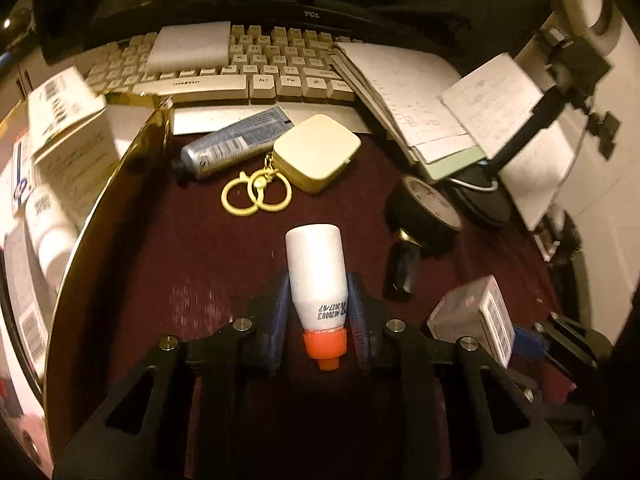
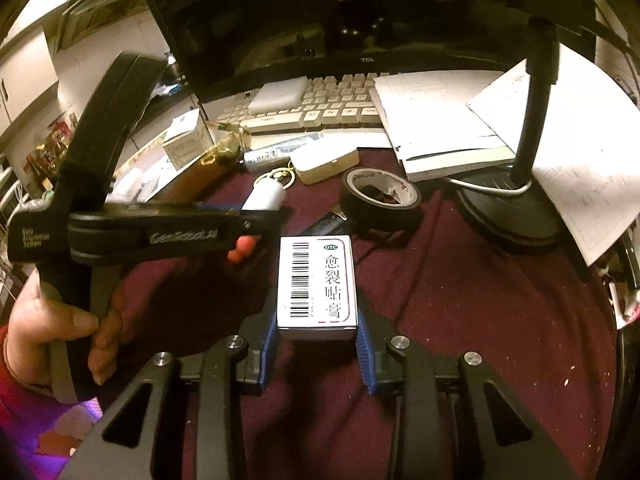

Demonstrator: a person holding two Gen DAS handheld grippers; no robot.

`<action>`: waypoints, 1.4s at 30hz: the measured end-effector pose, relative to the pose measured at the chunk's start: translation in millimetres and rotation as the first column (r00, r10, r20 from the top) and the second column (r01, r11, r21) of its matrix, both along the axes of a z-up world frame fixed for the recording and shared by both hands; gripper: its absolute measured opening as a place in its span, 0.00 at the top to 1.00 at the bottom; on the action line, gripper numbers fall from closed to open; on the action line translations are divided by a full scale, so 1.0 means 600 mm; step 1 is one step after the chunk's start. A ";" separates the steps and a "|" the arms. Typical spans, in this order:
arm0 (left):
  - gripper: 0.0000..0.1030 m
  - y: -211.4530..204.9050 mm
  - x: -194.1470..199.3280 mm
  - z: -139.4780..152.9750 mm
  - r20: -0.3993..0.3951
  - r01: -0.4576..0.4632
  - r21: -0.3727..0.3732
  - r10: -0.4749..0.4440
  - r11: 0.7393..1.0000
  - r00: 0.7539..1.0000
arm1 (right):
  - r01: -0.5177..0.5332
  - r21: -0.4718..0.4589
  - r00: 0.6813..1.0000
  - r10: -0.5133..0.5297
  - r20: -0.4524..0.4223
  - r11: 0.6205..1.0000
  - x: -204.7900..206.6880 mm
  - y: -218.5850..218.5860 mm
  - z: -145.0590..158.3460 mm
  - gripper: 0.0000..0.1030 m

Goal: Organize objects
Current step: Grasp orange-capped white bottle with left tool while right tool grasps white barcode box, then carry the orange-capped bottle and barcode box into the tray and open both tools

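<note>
Blue-padded fingers of the left tool (image 1: 318, 312) are clamped on a small white bottle (image 1: 316, 272) with an orange cap (image 1: 325, 346); the cap points back toward the camera, and a printed code running along the bottle's lower end is only partly legible. Between the fingers of the right tool (image 2: 318, 336) sits a small white box (image 2: 316, 284), the pads pressed against its two long sides; its top shows a barcode, an oval "OTC" mark and a column of Chinese characters. Both things are over the dark red cloth that covers the surface (image 1: 180, 248). From the right wrist view a hand (image 2: 60, 320) grips the left tool's black handle, which carries the words "GenRobot.AI". Toward the far edge of the surface lie a silver tube (image 1: 236, 142) with a barcode, a cream square case (image 1: 318, 152) with yellow key rings (image 1: 256, 196) clipped to it, and a roll of black tape (image 2: 380, 200). Behind them a beige keyboard (image 1: 256, 68) with keys marked "Alt" and "Fn" carries a white foam block (image 1: 190, 46), below a monitor (image 2: 340, 16) lettered "TCL". Open notebooks (image 1: 412, 100) lean near the far right corner beside a black lamp base (image 2: 508, 208).
</note>
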State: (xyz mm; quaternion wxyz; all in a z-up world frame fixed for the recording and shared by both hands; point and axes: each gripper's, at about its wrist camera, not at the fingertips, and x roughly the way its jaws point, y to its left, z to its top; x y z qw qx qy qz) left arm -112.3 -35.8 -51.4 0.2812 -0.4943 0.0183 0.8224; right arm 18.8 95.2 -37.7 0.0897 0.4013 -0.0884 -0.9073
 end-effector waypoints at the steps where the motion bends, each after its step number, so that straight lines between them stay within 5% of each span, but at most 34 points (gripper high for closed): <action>1: 0.73 -0.002 0.003 0.004 -0.002 -0.001 0.012 0.001 1.000 1.000 | 0.002 -0.005 1.000 -0.002 -0.005 1.000 0.003 0.001 0.003 0.68; 27: 0.74 -0.177 0.106 0.073 -0.057 -0.102 0.218 0.117 0.971 0.992 | -0.074 0.015 0.994 0.075 -0.085 0.997 0.028 -0.074 0.069 0.68; 42: 0.74 -0.367 0.096 0.111 -0.077 -0.312 0.206 0.333 0.928 0.940 | -0.270 0.014 0.959 0.271 -0.079 0.963 -0.017 -0.197 0.117 0.68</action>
